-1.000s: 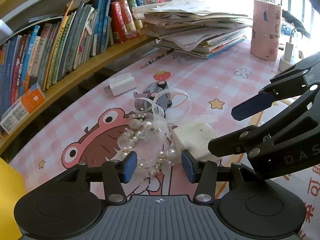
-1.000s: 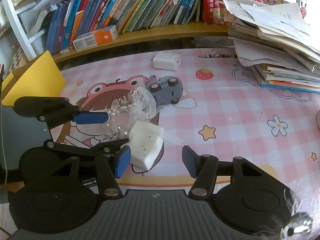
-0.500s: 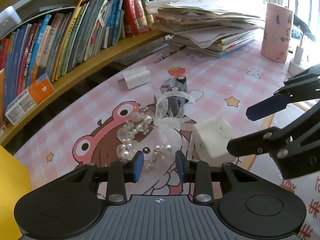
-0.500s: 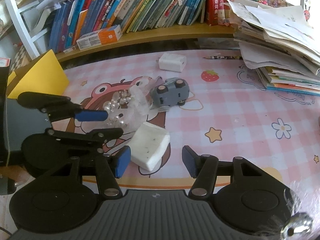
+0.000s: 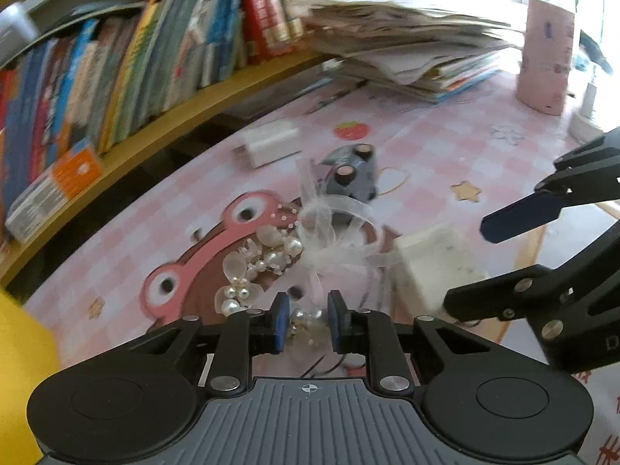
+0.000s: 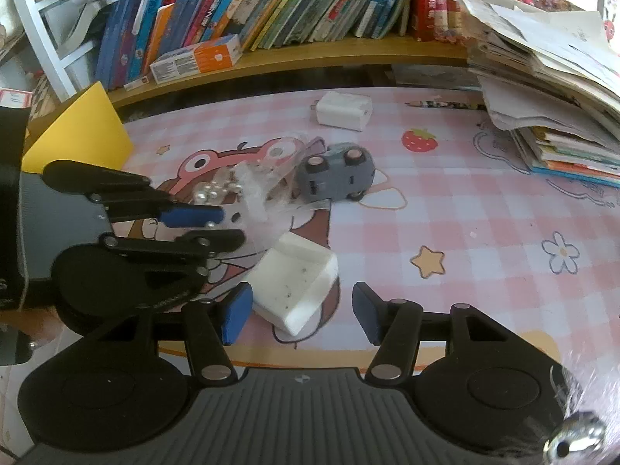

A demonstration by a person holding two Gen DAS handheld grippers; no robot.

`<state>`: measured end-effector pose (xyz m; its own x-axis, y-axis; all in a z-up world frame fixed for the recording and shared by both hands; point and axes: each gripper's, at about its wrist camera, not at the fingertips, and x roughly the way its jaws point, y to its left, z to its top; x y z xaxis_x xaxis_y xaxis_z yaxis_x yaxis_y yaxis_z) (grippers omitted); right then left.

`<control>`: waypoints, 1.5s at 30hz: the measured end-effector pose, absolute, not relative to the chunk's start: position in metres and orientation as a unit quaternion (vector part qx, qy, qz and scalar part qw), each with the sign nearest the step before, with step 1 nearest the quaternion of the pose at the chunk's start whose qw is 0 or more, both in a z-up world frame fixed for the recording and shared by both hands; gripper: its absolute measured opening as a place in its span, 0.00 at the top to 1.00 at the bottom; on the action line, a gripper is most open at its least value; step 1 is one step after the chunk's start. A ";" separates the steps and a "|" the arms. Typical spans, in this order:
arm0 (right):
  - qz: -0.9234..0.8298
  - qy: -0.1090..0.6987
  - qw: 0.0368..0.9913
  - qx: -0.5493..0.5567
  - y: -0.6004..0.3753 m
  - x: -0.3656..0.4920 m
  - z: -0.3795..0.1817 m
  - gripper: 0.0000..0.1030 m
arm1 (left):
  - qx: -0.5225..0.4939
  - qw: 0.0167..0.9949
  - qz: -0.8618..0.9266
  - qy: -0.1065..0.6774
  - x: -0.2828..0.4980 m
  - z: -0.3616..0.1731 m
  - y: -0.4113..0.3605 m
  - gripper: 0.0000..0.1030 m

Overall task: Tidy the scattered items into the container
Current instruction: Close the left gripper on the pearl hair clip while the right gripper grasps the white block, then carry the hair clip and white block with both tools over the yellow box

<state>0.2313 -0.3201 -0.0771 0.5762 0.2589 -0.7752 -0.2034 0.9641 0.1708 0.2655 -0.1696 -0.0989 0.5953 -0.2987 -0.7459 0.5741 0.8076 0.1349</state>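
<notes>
Four items lie loose on the tabletop: pearl ribbon piece pinched by left tool, white block before spread right tool, toy car, charger

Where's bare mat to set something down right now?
Free: mat between the toy car, the paper stack and the right tongs. Crowded: the pearl ribbon, eraser and left tongs bunch together.
</notes>
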 end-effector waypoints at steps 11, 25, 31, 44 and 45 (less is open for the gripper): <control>0.151 0.435 0.888 0.009 -0.295 0.245 -0.084 0.38 | 0.127 0.895 -0.184 0.386 0.247 -0.079 -0.132 0.81; 0.193 0.432 0.881 -0.001 -0.284 0.236 -0.077 0.77 | 0.085 0.916 -0.131 0.369 0.214 -0.045 -0.104 0.82; 0.173 0.425 0.888 0.010 -0.301 0.216 -0.064 0.77 | 0.075 0.927 -0.108 0.351 0.204 -0.033 -0.093 0.82; 0.147 0.414 0.898 0.013 -0.315 0.185 -0.052 0.77 | 0.076 0.935 -0.108 0.328 0.165 -0.013 -0.092 0.82; 0.148 0.413 0.899 0.012 -0.315 0.183 -0.051 0.77 | 0.075 0.936 -0.108 0.328 0.161 -0.013 -0.092 0.82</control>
